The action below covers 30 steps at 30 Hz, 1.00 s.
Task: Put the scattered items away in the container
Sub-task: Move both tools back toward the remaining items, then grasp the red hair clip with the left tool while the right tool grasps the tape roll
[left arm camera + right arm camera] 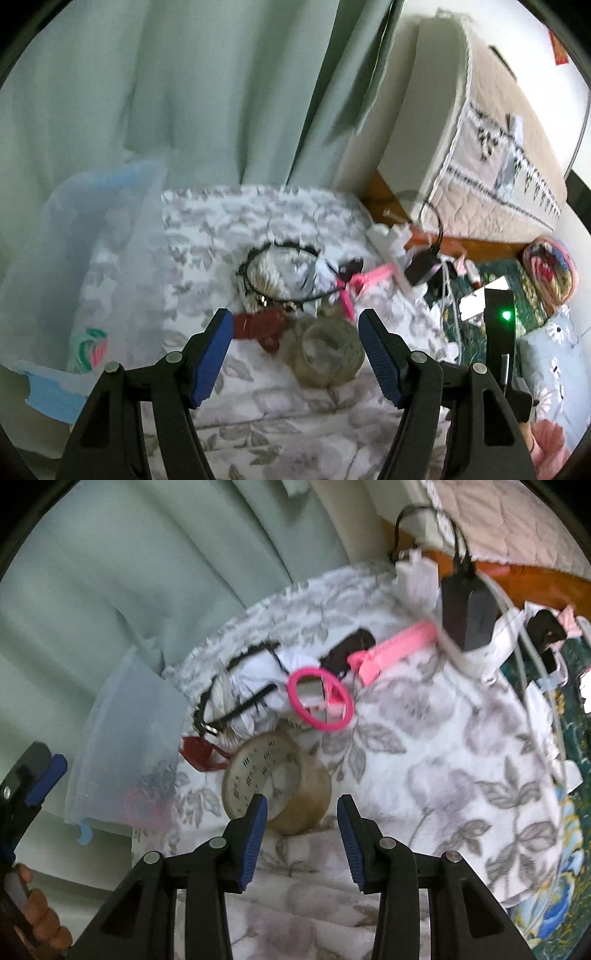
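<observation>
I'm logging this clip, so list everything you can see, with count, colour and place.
tape roll: one, tan, on blanket before both claws
headband: one, black, behind tape
dark red item: one, left of tape
hoop: one, pink, behind tape
comb: one, pink, far right
adapter: one, black, blanket edge
container: one, clear blue, left
blanket: one, grey floral
curtain: green, behind
left claw: open
right claw: open
</observation>
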Each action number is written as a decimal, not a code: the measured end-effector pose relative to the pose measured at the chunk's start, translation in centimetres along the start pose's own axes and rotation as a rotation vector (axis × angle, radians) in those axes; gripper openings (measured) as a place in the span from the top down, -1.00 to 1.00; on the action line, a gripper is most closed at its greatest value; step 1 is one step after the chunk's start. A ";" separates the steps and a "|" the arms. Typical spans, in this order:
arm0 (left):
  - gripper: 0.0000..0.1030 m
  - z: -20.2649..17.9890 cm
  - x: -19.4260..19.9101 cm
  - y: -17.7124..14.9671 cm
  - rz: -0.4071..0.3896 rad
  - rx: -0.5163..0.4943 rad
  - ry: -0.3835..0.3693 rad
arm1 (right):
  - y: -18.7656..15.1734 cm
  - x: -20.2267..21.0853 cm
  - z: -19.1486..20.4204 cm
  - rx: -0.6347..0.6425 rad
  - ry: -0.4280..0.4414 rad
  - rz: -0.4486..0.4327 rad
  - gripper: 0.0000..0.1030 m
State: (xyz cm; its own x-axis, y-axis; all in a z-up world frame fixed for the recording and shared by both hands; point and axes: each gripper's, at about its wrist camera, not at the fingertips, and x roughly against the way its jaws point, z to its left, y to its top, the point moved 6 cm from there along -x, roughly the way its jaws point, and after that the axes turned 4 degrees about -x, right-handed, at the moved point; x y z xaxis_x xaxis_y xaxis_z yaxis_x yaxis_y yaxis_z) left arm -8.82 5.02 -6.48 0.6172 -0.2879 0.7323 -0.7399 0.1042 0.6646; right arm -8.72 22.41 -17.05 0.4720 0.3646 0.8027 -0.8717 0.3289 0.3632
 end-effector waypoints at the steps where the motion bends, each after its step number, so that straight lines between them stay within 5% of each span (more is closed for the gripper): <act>1: -0.38 0.1 -0.4 -0.2 0.009 0.003 0.005 | -0.1 -0.5 0.0 -0.001 0.000 0.013 0.16; 17: -0.38 0.9 -9.2 -3.1 0.177 -0.130 0.136 | -0.7 -6.1 -0.5 -0.036 -0.023 0.112 0.24; 21: -0.25 1.2 -11.5 -3.6 0.215 -0.158 0.156 | -0.6 -6.5 -1.4 -0.077 -0.012 0.122 0.37; 25: 0.07 1.5 -13.2 -3.9 0.239 -0.164 0.171 | -0.6 -5.8 -2.8 -0.109 -0.019 0.123 0.81; 30: 0.29 1.7 -14.5 -4.0 0.247 -0.151 0.157 | -0.2 -4.5 -4.4 -0.131 -0.023 0.102 0.84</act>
State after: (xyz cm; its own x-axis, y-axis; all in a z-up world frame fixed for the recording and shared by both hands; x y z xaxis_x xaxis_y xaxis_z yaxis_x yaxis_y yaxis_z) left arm -15.30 7.16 -20.02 0.4659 -0.0875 0.8805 -0.8318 0.2961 0.4696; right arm -10.10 24.54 -22.76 0.3773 0.3822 0.8436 -0.8897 0.4023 0.2157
